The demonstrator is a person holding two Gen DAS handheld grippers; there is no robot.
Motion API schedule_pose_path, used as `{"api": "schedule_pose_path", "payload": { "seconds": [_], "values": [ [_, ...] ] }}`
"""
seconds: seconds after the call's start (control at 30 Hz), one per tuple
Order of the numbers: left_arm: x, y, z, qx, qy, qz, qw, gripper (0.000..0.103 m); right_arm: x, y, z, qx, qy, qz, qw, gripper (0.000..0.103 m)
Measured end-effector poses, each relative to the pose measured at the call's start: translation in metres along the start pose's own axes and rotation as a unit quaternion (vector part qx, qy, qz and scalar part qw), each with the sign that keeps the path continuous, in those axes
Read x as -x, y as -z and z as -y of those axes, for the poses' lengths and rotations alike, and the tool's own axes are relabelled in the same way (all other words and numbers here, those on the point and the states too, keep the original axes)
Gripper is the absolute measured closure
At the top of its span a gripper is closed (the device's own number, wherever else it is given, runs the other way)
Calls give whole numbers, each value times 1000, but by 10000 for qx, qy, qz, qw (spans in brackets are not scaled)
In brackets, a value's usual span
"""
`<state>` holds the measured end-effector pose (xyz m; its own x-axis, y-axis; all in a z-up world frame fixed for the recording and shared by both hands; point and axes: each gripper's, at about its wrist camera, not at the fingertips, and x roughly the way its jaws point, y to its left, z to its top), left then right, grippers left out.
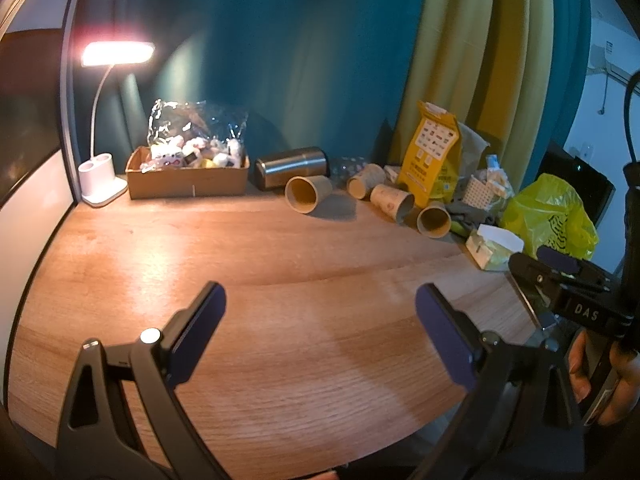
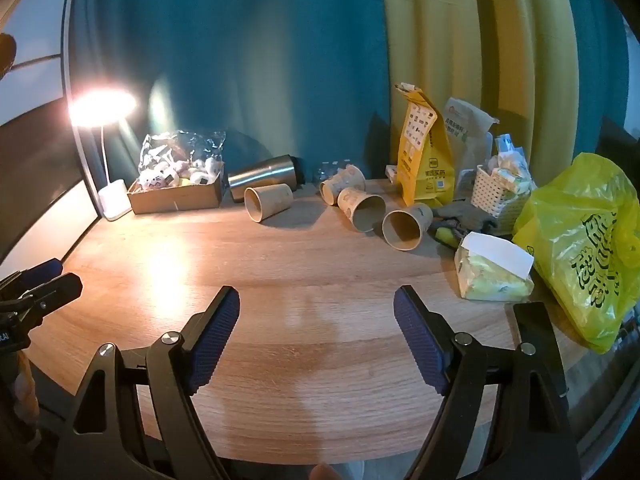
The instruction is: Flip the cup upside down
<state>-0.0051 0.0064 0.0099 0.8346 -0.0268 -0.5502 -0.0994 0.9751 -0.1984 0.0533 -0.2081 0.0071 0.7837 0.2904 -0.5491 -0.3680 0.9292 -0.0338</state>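
Hovering over the near part of the wooden table, the left gripper has its blue-padded fingers spread wide with nothing between them, and the right gripper beside it is spread just the same over bare wood. Well ahead of both, near the table's far edge, four paper cups lie on their sides. One cup rests ahead and slightly left of the right gripper, its open mouth turned toward the cameras, just in front of a steel tumbler that also lies on its side. Ahead and to the right, three more cups cluster closely: a printed cup, a plain brown cup just beside it, and another printed cup behind them. Far ahead on the left stand a lit desk lamp and a cardboard box holding a plastic bag of small items. To the right of the cups are a tall yellow paper bag, a white woven basket, a tissue pack and a yellow-green plastic bag.
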Motion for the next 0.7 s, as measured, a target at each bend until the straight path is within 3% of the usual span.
{"api": "schedule_pose_path", "payload": {
  "seconds": [0.7],
  "values": [
    [-11, -11, -3, -12, -20, -53, 10000, 6, -15, -12, -1, -35, -55, -49, 10000, 21]
  ]
}}
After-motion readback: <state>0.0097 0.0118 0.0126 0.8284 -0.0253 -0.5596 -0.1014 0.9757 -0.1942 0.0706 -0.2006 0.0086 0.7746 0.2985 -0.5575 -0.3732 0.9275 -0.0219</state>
